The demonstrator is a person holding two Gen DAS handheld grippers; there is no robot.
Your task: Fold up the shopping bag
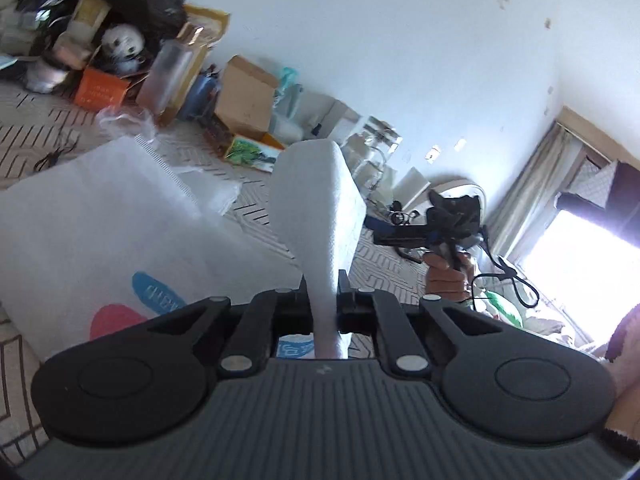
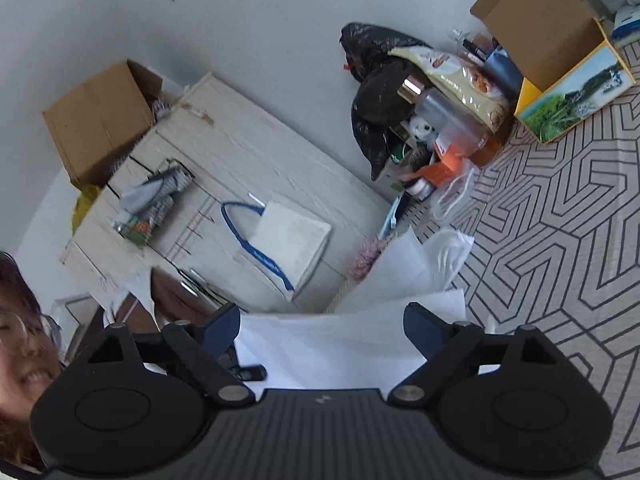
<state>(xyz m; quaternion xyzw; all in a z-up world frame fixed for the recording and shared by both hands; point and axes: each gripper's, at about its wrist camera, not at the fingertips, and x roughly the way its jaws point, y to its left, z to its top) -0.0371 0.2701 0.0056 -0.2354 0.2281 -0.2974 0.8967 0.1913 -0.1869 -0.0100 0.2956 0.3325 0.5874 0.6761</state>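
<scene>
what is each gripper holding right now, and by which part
Left gripper is shut on the white shopping bag, pinching its looped handle. Right gripper is open, holding nothing.

our right gripper [image 2: 322, 334] hangs with fingers spread wide over the white shopping bag [image 2: 332, 354], seemingly not touching it; beyond sit a pale cabinet [image 2: 224, 168] and a patterned mat [image 2: 560, 216].

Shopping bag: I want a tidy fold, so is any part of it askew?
Yes. The left gripper pinches a strip of the shopping bag, which stands up curled instead of flat; the body lies slanted on the patterned mat.
</scene>
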